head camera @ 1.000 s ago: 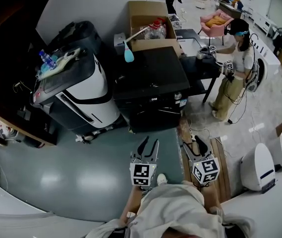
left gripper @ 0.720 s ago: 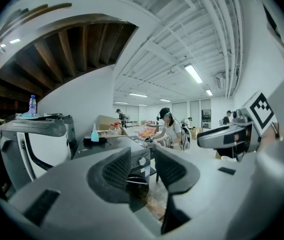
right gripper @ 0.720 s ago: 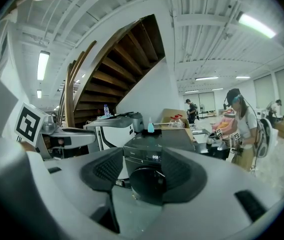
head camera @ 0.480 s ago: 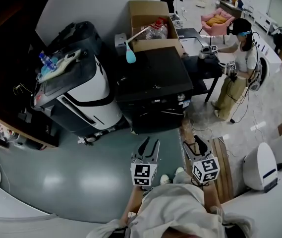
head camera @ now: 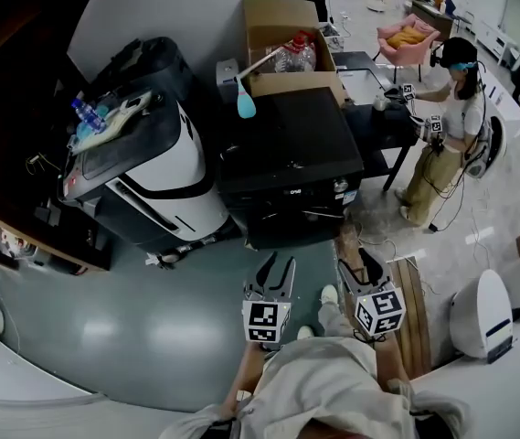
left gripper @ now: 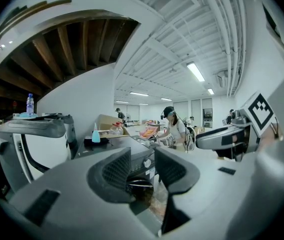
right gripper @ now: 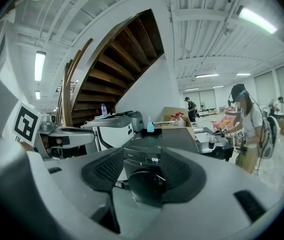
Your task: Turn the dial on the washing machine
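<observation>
The black front-loading washing machine [head camera: 287, 154] stands ahead of me on the floor, and its pale dial [head camera: 340, 187] sits at the right of the front panel. Both grippers are held low in front of it, well short of the panel. My left gripper [head camera: 278, 262] is open and empty; in the left gripper view the dial [left gripper: 146, 163] shows through the gap of the left gripper [left gripper: 142, 156]. My right gripper [head camera: 356, 263] has just been closing its jaws, with a gap left and nothing between them. The right gripper [right gripper: 142, 154] frames the washer's lit display [right gripper: 154, 160].
A white-and-black machine [head camera: 150, 181] stands left of the washer. Behind are a cardboard box [head camera: 282, 53] and a blue bottle [head camera: 244, 106] on the washer's top. A person [head camera: 451, 126] stands at a black table [head camera: 378, 117] on the right. White units [head camera: 483, 314] and cables lie at right.
Both grippers and my view have moved forward towards the washing machine, which now sits slightly closer. A shoe has stepped forward between the grippers.
</observation>
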`<state>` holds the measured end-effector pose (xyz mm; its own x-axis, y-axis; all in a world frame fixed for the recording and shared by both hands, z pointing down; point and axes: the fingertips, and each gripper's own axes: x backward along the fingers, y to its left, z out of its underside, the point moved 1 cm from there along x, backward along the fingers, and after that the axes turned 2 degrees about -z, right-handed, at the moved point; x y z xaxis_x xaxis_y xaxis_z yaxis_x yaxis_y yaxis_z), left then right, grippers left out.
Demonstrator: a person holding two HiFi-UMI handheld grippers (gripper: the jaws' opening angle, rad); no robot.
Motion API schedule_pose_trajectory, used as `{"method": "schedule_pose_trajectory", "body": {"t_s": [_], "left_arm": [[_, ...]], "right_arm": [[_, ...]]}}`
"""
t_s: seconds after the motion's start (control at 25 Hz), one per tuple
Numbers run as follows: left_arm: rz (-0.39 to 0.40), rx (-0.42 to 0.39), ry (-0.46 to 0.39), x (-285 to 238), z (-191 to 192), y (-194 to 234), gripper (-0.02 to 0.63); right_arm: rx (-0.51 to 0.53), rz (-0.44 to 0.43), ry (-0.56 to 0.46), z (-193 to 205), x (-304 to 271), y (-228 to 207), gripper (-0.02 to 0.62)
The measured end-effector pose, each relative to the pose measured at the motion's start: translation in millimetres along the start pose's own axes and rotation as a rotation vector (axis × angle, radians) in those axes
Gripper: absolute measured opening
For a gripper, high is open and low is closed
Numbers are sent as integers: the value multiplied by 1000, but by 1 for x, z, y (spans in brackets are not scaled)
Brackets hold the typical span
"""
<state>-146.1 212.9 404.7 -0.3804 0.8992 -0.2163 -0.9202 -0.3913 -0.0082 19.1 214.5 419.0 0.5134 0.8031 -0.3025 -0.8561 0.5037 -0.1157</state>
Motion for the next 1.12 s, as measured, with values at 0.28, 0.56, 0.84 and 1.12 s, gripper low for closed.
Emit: {"method": "schedule_pose_trajectory", "body": {"t_s": [0.28, 0.56, 0.84, 1.12], "left_arm": [[-16, 11, 20, -31, -1, 11, 155], [-25, 12, 44, -71, -1, 21, 155], [-40, 12, 56, -106, -8, 26, 155], [-66, 6, 60, -135, -17, 29, 155]], "right_arm": [[-3, -19, 22, -6, -30, -21, 230], [-10, -32, 41, -11, -62, -48, 230], [-15, -49, 50, -20, -88, -74, 227], [-9, -79, 51, -31, -114, -99, 224]]}}
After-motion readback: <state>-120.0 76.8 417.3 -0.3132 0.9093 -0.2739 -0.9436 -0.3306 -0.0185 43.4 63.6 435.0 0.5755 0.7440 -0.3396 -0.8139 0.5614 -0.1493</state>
